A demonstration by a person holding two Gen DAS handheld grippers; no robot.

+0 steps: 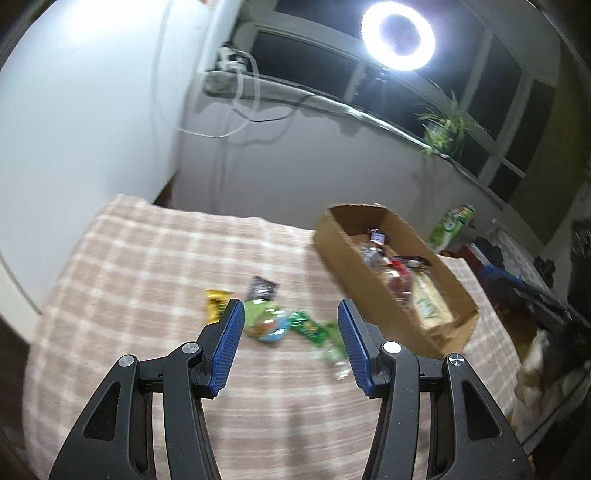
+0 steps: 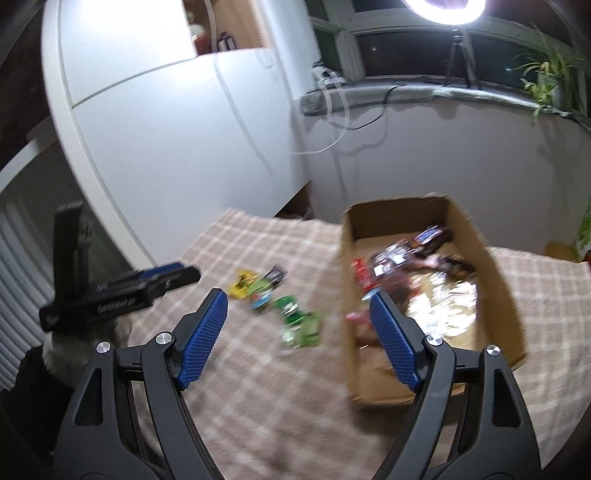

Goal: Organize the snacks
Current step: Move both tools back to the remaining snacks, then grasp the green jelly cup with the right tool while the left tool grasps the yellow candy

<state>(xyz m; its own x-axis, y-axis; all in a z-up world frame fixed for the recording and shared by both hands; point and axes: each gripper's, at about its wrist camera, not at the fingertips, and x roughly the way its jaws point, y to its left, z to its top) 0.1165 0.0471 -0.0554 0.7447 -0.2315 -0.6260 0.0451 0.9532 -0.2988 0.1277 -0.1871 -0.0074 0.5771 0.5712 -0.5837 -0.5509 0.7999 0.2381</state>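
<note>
Several loose snack packets lie on the checked cloth: a yellow one (image 1: 218, 303), a dark one (image 1: 263, 287), a green-and-blue one (image 1: 269, 324) and green ones (image 1: 314, 328). They also show in the right wrist view (image 2: 284, 310). A cardboard box (image 1: 343, 266) to their right holds several snacks (image 1: 402, 280); it also shows in the right wrist view (image 2: 347, 280). My left gripper (image 1: 291, 314) is open and empty above the loose packets. My right gripper (image 2: 299, 306) is open and empty, above the cloth by the box's left wall. The left gripper shows side-on in the right wrist view (image 2: 140, 284).
The checked cloth (image 1: 140, 266) covers a table set against a white wall (image 1: 92, 110). A windowsill (image 1: 332, 107) with cables, a ring light (image 1: 398, 35) and a plant (image 1: 443, 129) runs behind. A green carton (image 1: 452, 225) stands beyond the box.
</note>
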